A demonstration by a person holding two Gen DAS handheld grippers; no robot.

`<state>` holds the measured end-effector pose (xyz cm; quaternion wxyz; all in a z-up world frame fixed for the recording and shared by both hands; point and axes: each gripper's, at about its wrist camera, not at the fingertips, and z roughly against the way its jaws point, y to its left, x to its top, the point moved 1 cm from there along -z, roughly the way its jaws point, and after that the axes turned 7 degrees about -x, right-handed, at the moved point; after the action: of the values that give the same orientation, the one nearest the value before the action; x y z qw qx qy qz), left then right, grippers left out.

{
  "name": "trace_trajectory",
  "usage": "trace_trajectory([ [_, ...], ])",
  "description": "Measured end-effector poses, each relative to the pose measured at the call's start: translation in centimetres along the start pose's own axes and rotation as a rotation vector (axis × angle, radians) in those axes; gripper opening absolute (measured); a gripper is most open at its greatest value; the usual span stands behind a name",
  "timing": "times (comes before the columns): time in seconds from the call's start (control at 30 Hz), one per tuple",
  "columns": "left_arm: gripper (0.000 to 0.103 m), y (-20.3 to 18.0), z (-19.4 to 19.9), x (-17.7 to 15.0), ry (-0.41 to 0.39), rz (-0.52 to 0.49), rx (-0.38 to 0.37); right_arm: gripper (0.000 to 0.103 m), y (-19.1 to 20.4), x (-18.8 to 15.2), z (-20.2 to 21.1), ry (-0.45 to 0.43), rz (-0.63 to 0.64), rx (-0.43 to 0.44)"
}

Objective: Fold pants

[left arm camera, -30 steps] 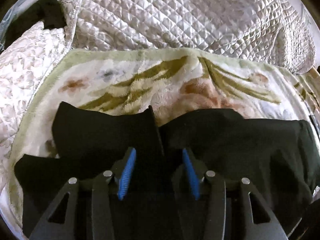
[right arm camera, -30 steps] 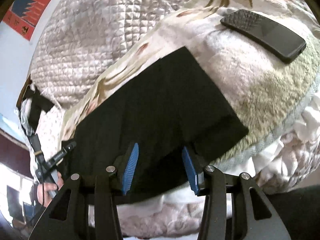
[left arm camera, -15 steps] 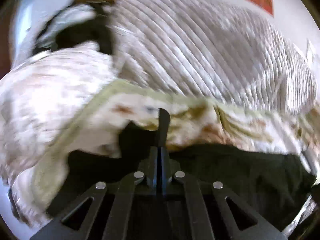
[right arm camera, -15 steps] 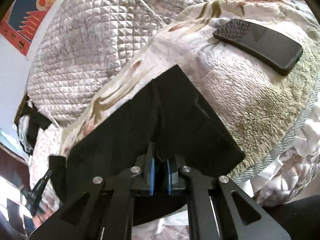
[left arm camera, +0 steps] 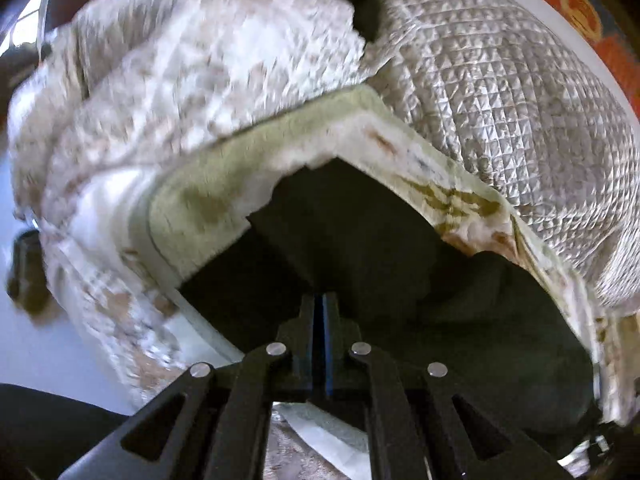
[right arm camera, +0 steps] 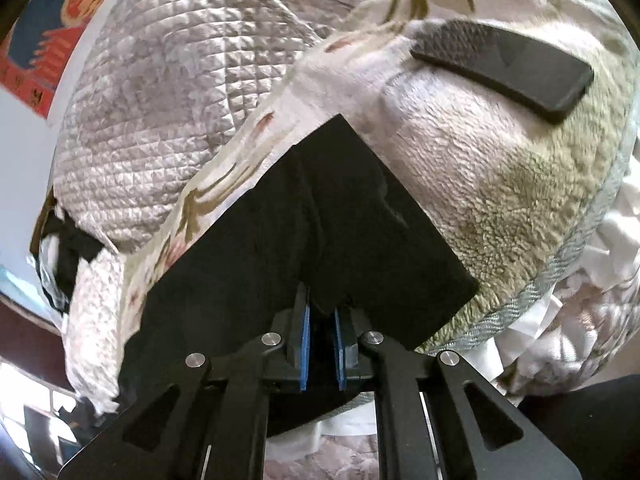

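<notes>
A quilted bedspread [right arm camera: 168,92] lies far beyond my jaws, a floral blanket [right arm camera: 500,184] nearer. The black pants [right arm camera: 320,240] lie on it, bunched up into my left gripper [left arm camera: 320,304] and right gripper [right arm camera: 322,312], both jaws clenched on the cloth. A phone [right arm camera: 504,68] lies beyond, to the right.

The left hand-held gripper [left arm camera: 320,308] is clamped on a raised fold of the black pants [left arm camera: 360,248]. The pants lie on a floral fleece blanket [left arm camera: 200,200], with a quilted bedspread [left arm camera: 500,92] behind it.
</notes>
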<state>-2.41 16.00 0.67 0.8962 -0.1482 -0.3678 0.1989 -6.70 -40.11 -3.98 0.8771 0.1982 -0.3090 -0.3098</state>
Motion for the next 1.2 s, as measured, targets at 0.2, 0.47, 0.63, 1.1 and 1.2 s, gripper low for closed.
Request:
trace_trajectory([
  [0.2, 0.045, 0.2, -0.4, 0.6, -0.022, 0.058, -0.051, 0.023, 0.5, 0.2, 0.6, -0.053, -0.013, 0.033],
  [0.47, 0.016, -0.7, -2.3, 1.6, -0.044, 0.027, 0.036, 0.018, 0.3, 0.9, 0.0, -0.068, -0.022, -0.035],
  [0.63, 0.009, -1.4, -1.3, 2.6, -0.061, 0.006, 0.022, 0.011, 0.8, 1.5, 0.9, -0.089, -0.009, -0.005],
  [1.1, 0.008, 0.3, 0.7, 0.0, 0.027, -0.040, 0.088, 0.010, -0.3, 0.1, 2.2, -0.018, -0.042, -0.120],
  [1.2, 0.011, -0.2, 1.2, 0.6, 0.040, -0.059, 0.118, 0.012, 0.0, 0.0, 2.8, -0.019, -0.005, -0.179],
])
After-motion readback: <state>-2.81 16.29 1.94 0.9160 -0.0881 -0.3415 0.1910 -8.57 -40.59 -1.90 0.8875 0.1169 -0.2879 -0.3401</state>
